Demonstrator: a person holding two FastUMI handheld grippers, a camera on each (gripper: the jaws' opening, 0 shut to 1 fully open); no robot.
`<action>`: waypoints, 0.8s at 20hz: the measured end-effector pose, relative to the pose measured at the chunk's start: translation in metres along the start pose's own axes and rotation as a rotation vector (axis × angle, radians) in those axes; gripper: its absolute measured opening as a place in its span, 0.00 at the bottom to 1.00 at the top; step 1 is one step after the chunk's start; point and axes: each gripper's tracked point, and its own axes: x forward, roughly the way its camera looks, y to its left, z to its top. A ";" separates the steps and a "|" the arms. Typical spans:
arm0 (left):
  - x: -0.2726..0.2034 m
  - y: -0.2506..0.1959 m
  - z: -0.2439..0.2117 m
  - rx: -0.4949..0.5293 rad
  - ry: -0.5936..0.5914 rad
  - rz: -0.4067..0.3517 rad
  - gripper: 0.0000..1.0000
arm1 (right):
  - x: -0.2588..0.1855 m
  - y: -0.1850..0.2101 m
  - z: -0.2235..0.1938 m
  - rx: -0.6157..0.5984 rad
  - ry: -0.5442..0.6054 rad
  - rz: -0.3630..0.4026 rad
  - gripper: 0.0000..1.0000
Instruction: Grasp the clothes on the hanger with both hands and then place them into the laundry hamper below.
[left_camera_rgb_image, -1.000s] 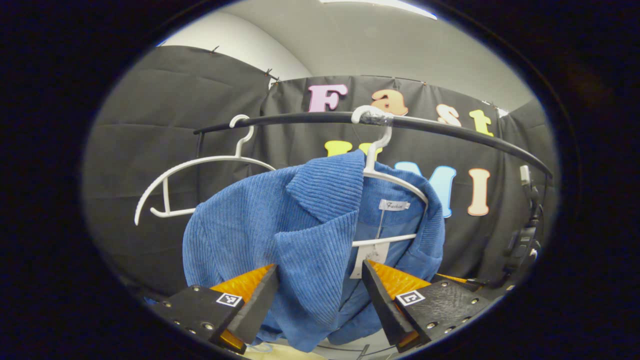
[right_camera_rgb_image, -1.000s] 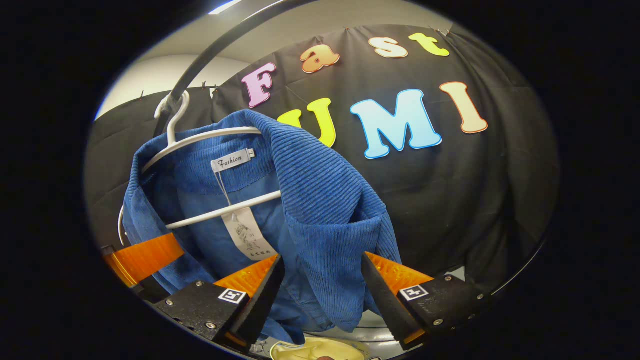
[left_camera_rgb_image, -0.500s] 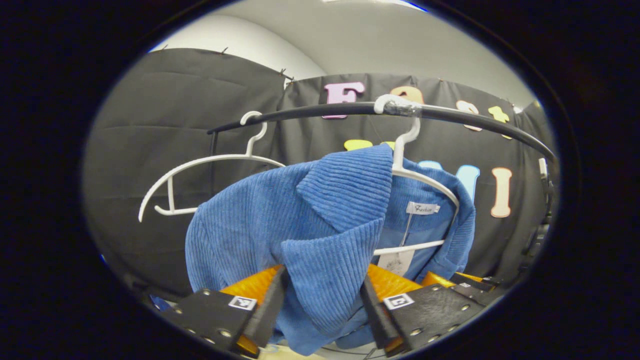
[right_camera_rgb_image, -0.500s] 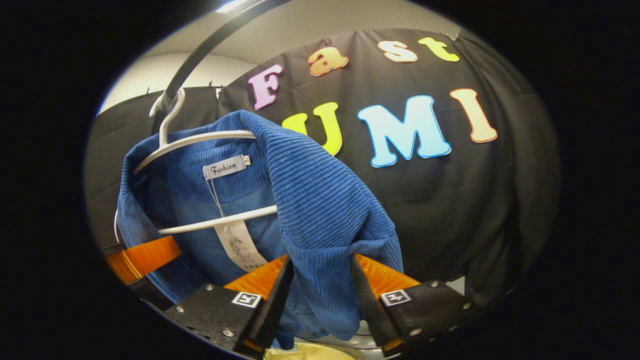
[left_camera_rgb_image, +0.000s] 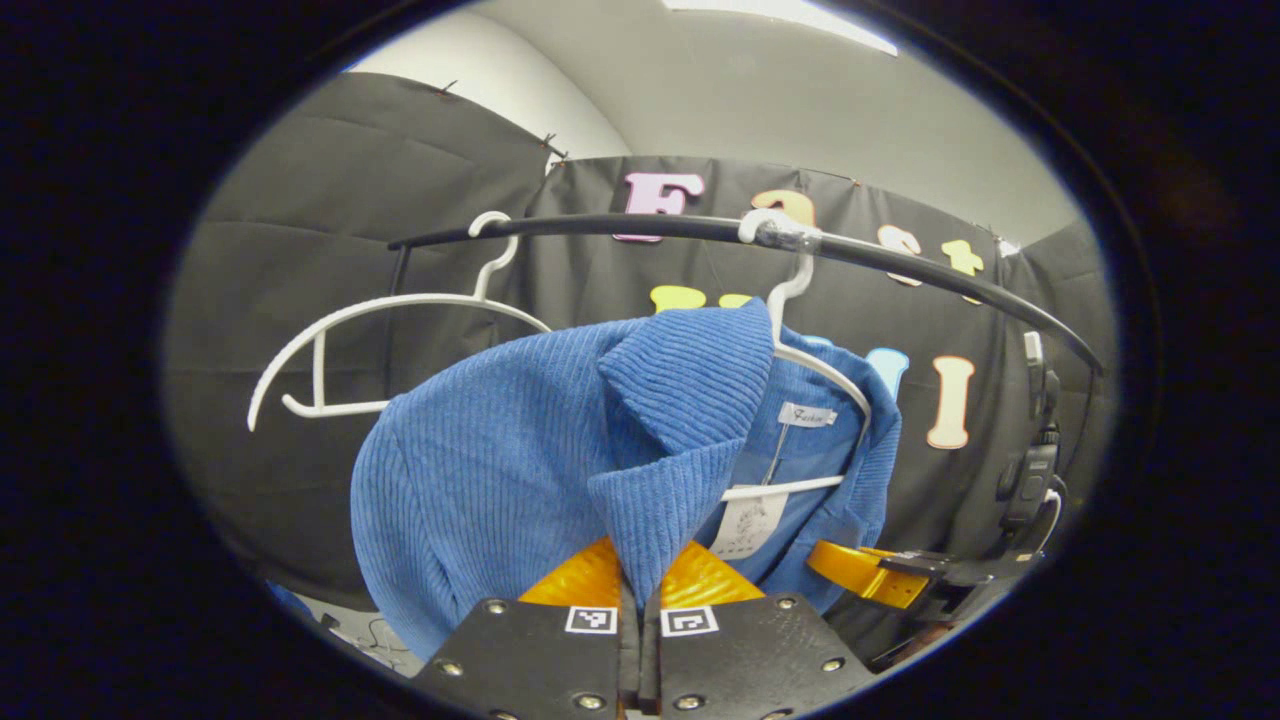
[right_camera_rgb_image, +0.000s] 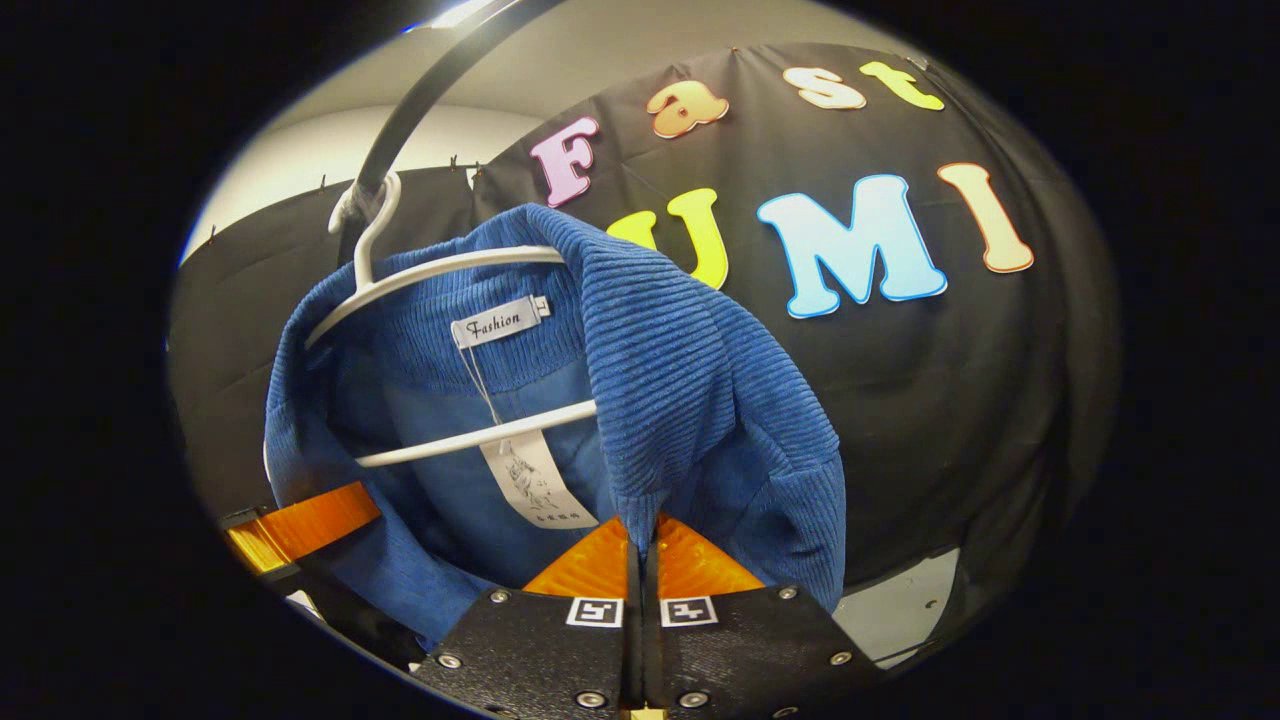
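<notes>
Both grippers are seen clamped on the front edges of a blue corduroy jacket (left_camera_rgb_image: 520, 440) that hangs from a white hanger (left_camera_rgb_image: 800, 345) on a black rail (left_camera_rgb_image: 620, 228). The left gripper (left_camera_rgb_image: 640, 590) is closed to a thin slit, with one lapel pinched between its fingers. The right gripper (right_camera_rgb_image: 642, 565) is closed the same way on the opposite lapel, and its side is glimpsed low at the right of the left gripper view. The jacket is draped directly ahead of and above both grippers, its shoulders spread along the hanger bar and its body falling downward from there. Neither hand is judged nearer; each holds its own side. A second, bare hanger (left_camera_rgb_image: 330, 345) is hung further along the rail, apart from the jacket. The hamper is not made out in these frames. The grasp appears done on both sides; the jacket is judged to need lifting off the hanger's ends before it can be lowered.
</notes>
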 end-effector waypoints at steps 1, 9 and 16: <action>-0.001 -0.001 0.002 -0.001 -0.006 -0.006 0.00 | 0.000 -0.001 0.001 0.007 -0.003 -0.003 0.00; -0.040 -0.006 0.045 -0.009 -0.126 -0.060 0.02 | -0.025 -0.008 0.011 -0.001 -0.028 -0.031 0.00; -0.054 0.027 0.070 -0.076 -0.173 -0.021 0.01 | -0.032 -0.029 0.036 0.018 -0.098 -0.098 0.00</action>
